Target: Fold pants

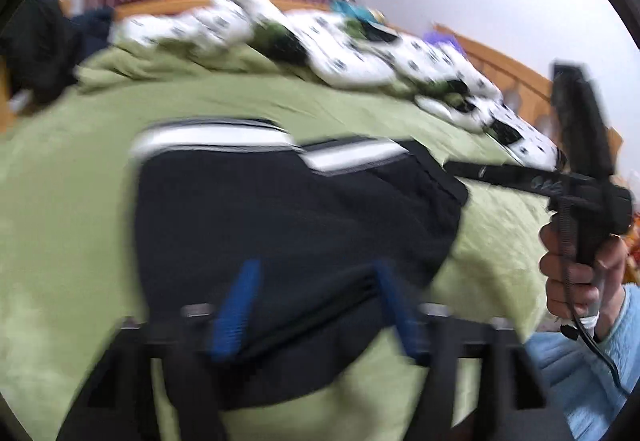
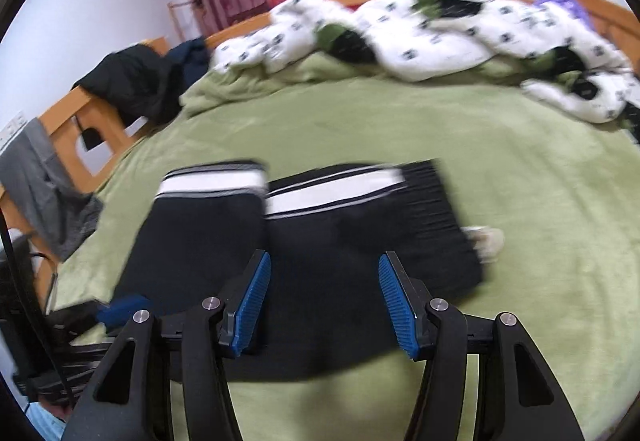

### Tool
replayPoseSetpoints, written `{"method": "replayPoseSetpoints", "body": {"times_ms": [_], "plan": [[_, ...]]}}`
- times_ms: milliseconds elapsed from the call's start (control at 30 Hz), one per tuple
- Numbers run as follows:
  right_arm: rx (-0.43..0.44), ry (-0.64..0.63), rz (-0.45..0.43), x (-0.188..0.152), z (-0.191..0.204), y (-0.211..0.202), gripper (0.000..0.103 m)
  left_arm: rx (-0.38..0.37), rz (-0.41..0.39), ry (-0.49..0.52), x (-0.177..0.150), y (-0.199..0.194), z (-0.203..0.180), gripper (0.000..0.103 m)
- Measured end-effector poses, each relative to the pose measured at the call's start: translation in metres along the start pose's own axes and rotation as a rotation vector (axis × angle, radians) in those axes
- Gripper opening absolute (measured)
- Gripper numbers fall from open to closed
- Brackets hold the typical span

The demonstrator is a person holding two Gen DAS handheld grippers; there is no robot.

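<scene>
The black pants (image 2: 312, 241), with white stripes along their far edge, lay folded on the green bed cover (image 2: 520, 201). In the right wrist view, at nine o'clock, a grey cloth (image 2: 40, 193) hung over the wooden bed frame (image 2: 76, 121). The right hand-held gripper (image 2: 324, 305) hovered at six o'clock over the near edge of the pants, its blue pads spread apart with nothing pinched between them. A white patterned quilt (image 2: 440, 41) lay bunched from twelve to two o'clock. In the blurred left wrist view, the left hand-held gripper (image 1: 316, 309) hung at six o'clock over the pants (image 1: 288, 209), jaws spread and empty. At three o'clock a hand (image 1: 580, 273) held the other gripper's handle.
</scene>
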State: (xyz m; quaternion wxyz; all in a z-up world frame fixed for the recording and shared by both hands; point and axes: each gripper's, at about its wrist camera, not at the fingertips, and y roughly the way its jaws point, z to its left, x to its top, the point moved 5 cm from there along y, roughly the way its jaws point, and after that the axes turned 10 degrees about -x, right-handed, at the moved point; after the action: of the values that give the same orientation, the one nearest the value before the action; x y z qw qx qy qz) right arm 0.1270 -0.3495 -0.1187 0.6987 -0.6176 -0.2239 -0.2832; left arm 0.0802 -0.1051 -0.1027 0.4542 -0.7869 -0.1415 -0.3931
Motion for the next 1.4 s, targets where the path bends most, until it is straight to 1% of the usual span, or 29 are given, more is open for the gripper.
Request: {"method": "replayPoseSetpoints", "body": {"times_ms": [67,100,167,233,267,300,333,367,400,433,467,500,567,633,700,767,833,867,967,1033,1100,1167,1200,1233,1300,1333,1400], "plan": [[0.039,-0.014,0.072,-0.01,0.027,0.025,0.056,0.065,-0.019,-0.031,-0.013,-0.019,0.029,0.074],[0.045,-0.018,0.094,-0.014,0.035,0.033,0.056,0.073,-0.011,-0.065,-0.024,-0.025,0.045,0.074],[0.049,-0.063,0.147,-0.028,0.057,0.057,0.056,0.054,0.024,-0.158,-0.049,-0.029,0.072,0.074],[0.029,-0.132,0.17,-0.038,0.069,0.075,0.056,0.021,0.047,-0.272,-0.073,-0.028,0.093,0.074],[0.035,-0.145,0.186,-0.043,0.073,0.082,0.056,-0.004,0.057,-0.328,-0.08,-0.024,0.1,0.073],[0.055,-0.135,0.211,-0.048,0.076,0.09,0.056,-0.032,0.068,-0.365,-0.083,-0.019,0.102,0.072],[0.081,-0.103,0.238,-0.052,0.076,0.097,0.056,-0.078,0.084,-0.4,-0.085,-0.014,0.102,0.072],[0.106,-0.066,0.247,-0.051,0.076,0.099,0.056,-0.101,0.084,-0.404,-0.085,-0.009,0.1,0.072],[0.114,-0.046,0.257,-0.049,0.075,0.1,0.051,-0.111,0.073,-0.393,-0.084,-0.006,0.096,0.072],[0.121,-0.025,0.271,-0.045,0.075,0.099,0.043,-0.109,0.063,-0.376,-0.084,-0.003,0.092,0.072],[0.134,-0.017,0.26,-0.039,0.074,0.094,0.025,-0.11,0.063,-0.367,-0.085,0.001,0.09,0.072],[0.15,-0.015,0.243,-0.035,0.074,0.09,0.02,-0.119,0.07,-0.364,-0.087,0.008,0.086,0.072],[0.182,-0.026,0.181,-0.022,0.073,0.072,0.019,-0.111,0.067,-0.366,-0.091,0.018,0.082,0.072],[0.214,-0.008,0.129,-0.012,0.071,0.054,0.018,-0.062,0.042,-0.317,-0.091,0.022,0.075,0.072],[0.245,-0.001,0.093,-0.001,0.066,0.041,0.018,-0.014,0.063,-0.262,-0.089,0.028,0.068,0.074],[0.245,-0.036,0.04,0.007,0.06,0.025,0.018,0.029,0.059,-0.213,-0.089,0.027,0.061,0.074],[0.239,-0.049,0.022,0.014,0.05,0.017,0.018,0.065,0.056,-0.196,-0.089,0.026,0.057,0.074],[0.233,-0.044,0.017,0.016,0.041,0.014,0.018,0.07,0.055,-0.194,-0.089,0.023,0.057,0.074],[0.195,-0.042,-0.016,0.026,0.018,0.011,0.017,0.035,0.067,-0.188,-0.08,0.021,0.046,0.074],[0.171,-0.042,-0.041,0.029,-0.005,0.006,0.017,-0.016,0.064,-0.164,-0.072,0.018,0.034,0.074],[0.155,-0.011,-0.071,0.032,-0.034,-0.001,0.017,-0.039,0.051,-0.127,-0.066,0.018,0.021,0.074],[0.127,0.047,-0.092,0.031,-0.071,-0.011,0.017,-0.041,0.046,-0.09,-0.064,0.02,0.011,0.076],[0.11,0.064,-0.093,0.029,-0.082,-0.012,0.017,-0.038,0.053,-0.081,-0.065,0.024,0.009,0.076],[0.076,0.081,-0.083,0.023,-0.096,-0.011,0.017,-0.036,0.071,-0.079,-0.068,0.03,0.008,0.076],[0.023,0.091,-0.016,0.007,-0.112,0.006,0.018,-0.043,0.115,-0.112,-0.076,0.044,0.009,0.076],[-0.008,0.095,0.034,-0.003,-0.118,0.019,0.018,-0.041,0.12,-0.131,-0.078,0.046,0.011,0.075],[-0.076,0.086,0.093,-0.019,-0.124,0.04,0.019,-0.036,0.104,-0.146,-0.078,0.045,0.012,0.075]]}}
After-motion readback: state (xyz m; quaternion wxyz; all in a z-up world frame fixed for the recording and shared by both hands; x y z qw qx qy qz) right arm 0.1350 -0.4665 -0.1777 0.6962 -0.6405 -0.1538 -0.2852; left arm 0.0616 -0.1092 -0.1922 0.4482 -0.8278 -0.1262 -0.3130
